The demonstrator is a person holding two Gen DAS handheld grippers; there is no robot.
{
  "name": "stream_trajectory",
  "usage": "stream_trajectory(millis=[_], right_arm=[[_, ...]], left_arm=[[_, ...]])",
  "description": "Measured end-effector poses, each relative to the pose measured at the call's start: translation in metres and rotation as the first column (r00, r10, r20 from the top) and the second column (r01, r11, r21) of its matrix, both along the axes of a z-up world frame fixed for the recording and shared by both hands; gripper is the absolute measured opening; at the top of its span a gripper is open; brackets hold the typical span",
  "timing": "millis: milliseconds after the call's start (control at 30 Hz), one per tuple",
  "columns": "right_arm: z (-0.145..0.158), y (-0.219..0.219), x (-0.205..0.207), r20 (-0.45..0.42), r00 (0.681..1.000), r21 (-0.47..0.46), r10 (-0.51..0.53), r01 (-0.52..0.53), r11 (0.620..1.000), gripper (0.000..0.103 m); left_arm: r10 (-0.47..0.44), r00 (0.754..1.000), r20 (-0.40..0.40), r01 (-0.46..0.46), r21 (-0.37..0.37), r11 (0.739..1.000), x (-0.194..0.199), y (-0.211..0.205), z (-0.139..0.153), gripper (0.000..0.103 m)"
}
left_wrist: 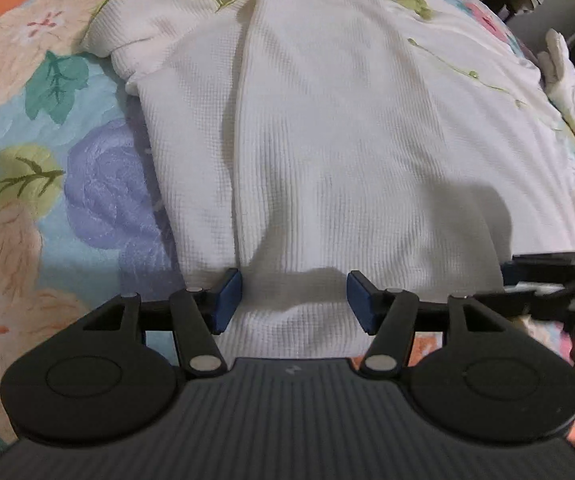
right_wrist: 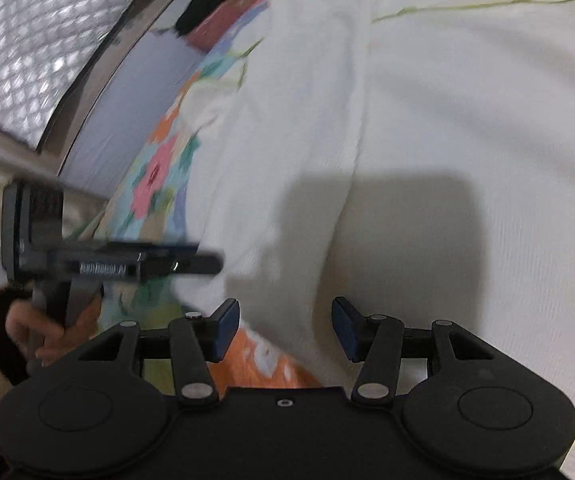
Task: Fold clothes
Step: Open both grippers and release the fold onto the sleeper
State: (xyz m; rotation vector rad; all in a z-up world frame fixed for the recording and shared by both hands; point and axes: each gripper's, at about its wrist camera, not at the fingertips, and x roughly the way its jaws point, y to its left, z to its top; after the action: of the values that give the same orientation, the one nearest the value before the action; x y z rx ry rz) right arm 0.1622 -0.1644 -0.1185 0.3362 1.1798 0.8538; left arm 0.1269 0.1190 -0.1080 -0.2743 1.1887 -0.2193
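Covering floral bedspread: white garment.

Left gripper low over the bed, jaws spread wide, nothing between. Right gripper likewise agape and empty. Hand gripping the left handle.

A bed carries everything, covered by a floral bedspread printed with peach, pink, orange and lilac blooms and green leaves on pale blue; directly on it lies a white waffle-knit garment with green piping, spread mostly flat, one sleeve folded over near its top.
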Motion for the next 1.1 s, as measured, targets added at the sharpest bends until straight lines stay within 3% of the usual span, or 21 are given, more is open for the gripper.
stream_trajectory(millis=[33, 67, 100, 200, 233, 267, 333, 467, 567, 667, 733, 833, 1000, 1100], right_arm=[[0.001, 0.004, -0.003, 0.041, 0.999, -0.011, 0.021, -0.02, 1.0, 0.047], [0.001, 0.008, -0.007, 0.082, 0.996, -0.023, 0.042, -0.04, 0.999, 0.014], [0.002, 0.011, -0.009, 0.114, 0.992, -0.03, 0.062, -0.059, 0.998, 0.006], [0.012, 0.008, -0.012, 0.119, 0.989, 0.02, 0.082, -0.085, 0.996, 0.006], [0.015, 0.006, -0.012, 0.106, 0.991, 0.041, 0.082, -0.087, 0.995, 0.006], [0.017, 0.004, -0.012, 0.088, 0.993, 0.064, 0.082, -0.087, 0.994, 0.006], [0.017, 0.001, -0.014, 0.06, 0.995, 0.086, 0.08, -0.085, 0.993, 0.006], [-0.001, 0.011, -0.016, 0.053, 0.995, -0.035, 0.084, -0.082, 0.996, 0.006], [0.003, 0.021, -0.02, 0.102, 0.988, -0.095, 0.117, -0.108, 0.99, 0.006], [0.009, 0.03, -0.025, 0.151, 0.975, -0.158, 0.162, -0.138, 0.978, 0.007], [0.011, 0.031, -0.023, 0.136, 0.98, -0.173, 0.143, -0.118, 0.978, 0.008], [0.025, 0.029, -0.024, 0.167, 0.979, -0.195, 0.115, -0.082, 0.977, 0.019], [0.07, 0.021, -0.018, 0.322, 0.929, -0.32, 0.181, -0.073, 0.944, 0.019], [0.105, 0.023, 0.004, 0.375, 0.9, -0.393, 0.221, -0.061, 0.918, 0.019]], left_arm=[[-0.007, 1.0, 0.008, 0.006, 0.022, 1.0, -0.002, -0.004, 0.002, 0.055], [-0.012, 1.0, 0.015, 0.012, 0.036, 0.999, -0.003, -0.007, 0.004, 0.05], [-0.01, 1.0, 0.008, 0.009, 0.025, 1.0, -0.006, -0.007, 0.004, 0.037], [0.035, 0.999, -0.039, -0.036, -0.014, 0.999, -0.015, -0.001, -0.001, 0.014], [0.056, 0.997, -0.062, -0.057, -0.015, 0.998, -0.02, 0.002, -0.001, 0.012], [0.076, 0.994, -0.084, -0.078, -0.014, 0.997, -0.025, 0.004, -0.002, 0.011], [0.059, 0.994, -0.094, -0.054, 0.054, 0.997, -0.032, -0.003, 0.004, 0.01], [0.038, 0.995, -0.094, -0.027, 0.116, 0.993, -0.034, -0.012, 0.003, 0.01], [0.047, 0.995, -0.093, -0.037, 0.104, 0.994, -0.032, -0.012, 0.004, 0.011], [0.073, 0.994, -0.086, -0.064, 0.1, 0.993, -0.033, -0.008, 0.013, 0.014], [0.089, 0.994, -0.057, -0.085, 0.079, 0.993, -0.03, -0.006, 0.028, 0.015], [0.107, 0.994, -0.005, -0.107, 0.065, 0.992, -0.024, 0.001, 0.051, 0.029], [0.13, 0.988, 0.086, -0.135, 0.057, 0.989, -0.01, 0.016, 0.091, 0.045], [0.11, 0.99, 0.093, -0.113, 0.026, 0.993, 0.015, 0.025, 0.105, 0.049]])
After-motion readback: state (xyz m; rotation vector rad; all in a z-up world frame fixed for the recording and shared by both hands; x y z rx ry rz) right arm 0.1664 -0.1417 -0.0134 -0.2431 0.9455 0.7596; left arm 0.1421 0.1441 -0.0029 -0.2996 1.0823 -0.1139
